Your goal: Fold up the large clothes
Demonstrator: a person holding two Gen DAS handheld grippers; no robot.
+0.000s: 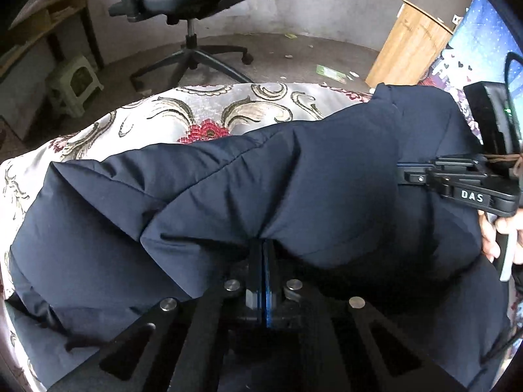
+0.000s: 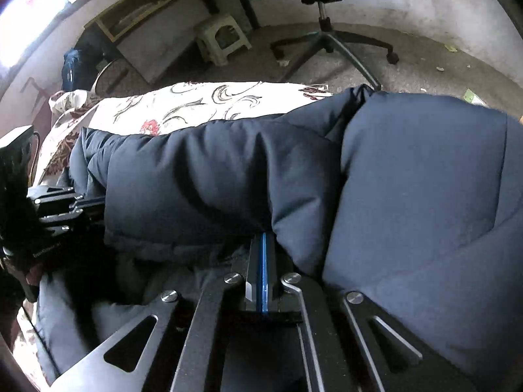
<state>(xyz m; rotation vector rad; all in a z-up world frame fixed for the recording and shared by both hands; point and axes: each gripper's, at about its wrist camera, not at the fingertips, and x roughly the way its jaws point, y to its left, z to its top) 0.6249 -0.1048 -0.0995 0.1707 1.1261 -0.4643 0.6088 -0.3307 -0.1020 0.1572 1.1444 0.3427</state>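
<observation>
A dark navy padded jacket (image 1: 261,189) lies bunched on a floral bedspread (image 1: 183,114). My left gripper (image 1: 264,245) is shut on a puffy fold of the jacket at its near edge; the fingertips are buried in the fabric. In the right wrist view the same jacket (image 2: 408,179) fills the frame, and my right gripper (image 2: 263,238) is shut on another fold of it. The right gripper also shows in the left wrist view (image 1: 405,174), pinching the jacket at the right. The left gripper shows in the right wrist view (image 2: 88,204) at the left edge of the jacket.
Beyond the bed stand a black office chair (image 1: 193,9), a small plastic stool (image 1: 76,83), a wooden desk (image 1: 49,23) and a wooden cabinet (image 1: 408,45). Scraps of litter lie on the floor (image 1: 294,55).
</observation>
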